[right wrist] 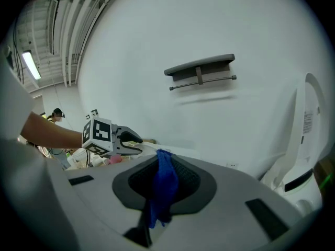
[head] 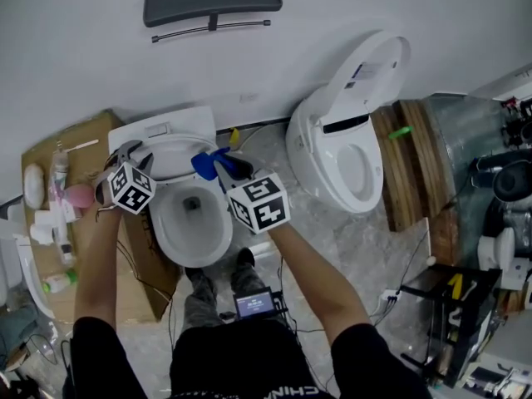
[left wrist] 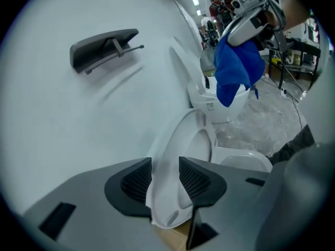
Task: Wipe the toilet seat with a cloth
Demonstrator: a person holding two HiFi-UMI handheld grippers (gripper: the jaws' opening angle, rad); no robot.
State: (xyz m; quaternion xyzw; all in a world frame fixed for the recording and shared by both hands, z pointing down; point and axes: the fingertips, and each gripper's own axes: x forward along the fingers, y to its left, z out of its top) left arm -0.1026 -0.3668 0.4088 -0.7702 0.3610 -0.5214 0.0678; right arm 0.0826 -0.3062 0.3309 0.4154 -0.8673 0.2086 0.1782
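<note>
Left gripper (left wrist: 165,166) staying at the raised toilet seat (left wrist: 184,149) behind the toilet bowl (head: 193,238), its fingers standing apart with the seat's edge between them, right gripper (right wrist: 160,160) hovering above the bowl's back rim, fingers clamping the hanging blue cloth (right wrist: 162,188).

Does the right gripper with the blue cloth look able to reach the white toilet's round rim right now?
Probably yes. The right gripper holds the blue cloth near the back of the white toilet's round rim, with nothing visible between them. The left gripper is aside, open around the raised white lid.
</note>
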